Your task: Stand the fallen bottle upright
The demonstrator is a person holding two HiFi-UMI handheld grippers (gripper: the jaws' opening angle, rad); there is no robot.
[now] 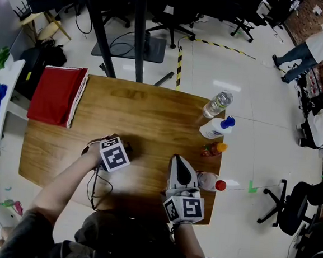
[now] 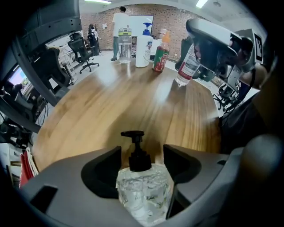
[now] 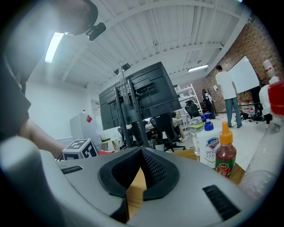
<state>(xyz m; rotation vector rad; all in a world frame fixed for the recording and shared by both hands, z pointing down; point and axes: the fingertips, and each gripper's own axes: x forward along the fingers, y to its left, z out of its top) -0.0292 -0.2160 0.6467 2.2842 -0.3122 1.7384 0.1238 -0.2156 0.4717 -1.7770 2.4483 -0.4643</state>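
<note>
In the left gripper view, a clear pump bottle (image 2: 143,195) with a black pump head lies on the wooden table (image 2: 115,106), its pump pointing away from me. My left gripper (image 2: 142,150) points steeply down and straddles its body, jaws wide. A thin dark gap shows beside the bottle on the right. In the head view the left gripper (image 1: 113,151) and my hand cover the bottle. My right gripper (image 1: 177,157) hovers level near the table's right side, its pads meeting at the tip (image 3: 142,150) with nothing between them.
Standing along the table's right edge are a clear bottle (image 1: 217,104), a white bottle with a blue cap (image 1: 216,127), an orange-capped sauce bottle (image 1: 213,149) and a red-capped bottle (image 1: 212,183). A red cloth (image 1: 58,94) lies at the far left. A cable (image 1: 96,187) hangs off the near edge.
</note>
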